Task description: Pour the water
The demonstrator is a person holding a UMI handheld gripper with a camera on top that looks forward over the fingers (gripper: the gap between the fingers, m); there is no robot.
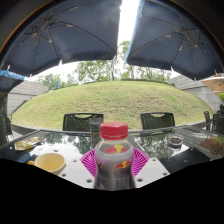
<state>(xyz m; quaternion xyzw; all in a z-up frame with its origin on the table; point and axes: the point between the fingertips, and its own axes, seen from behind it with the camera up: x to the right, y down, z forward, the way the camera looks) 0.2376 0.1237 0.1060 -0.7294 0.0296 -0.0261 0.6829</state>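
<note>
Squarely, pink-padded fingers [115, 162] clamp a ribbed plastic bottle [115, 155].

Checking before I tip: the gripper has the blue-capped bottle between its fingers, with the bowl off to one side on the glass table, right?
Not quite: the bottle has a red cap, not blue, as the gripper view shows. The rest holds: it sits between the fingers of the gripper, and the bowl stands to one side on the glass table.
</note>
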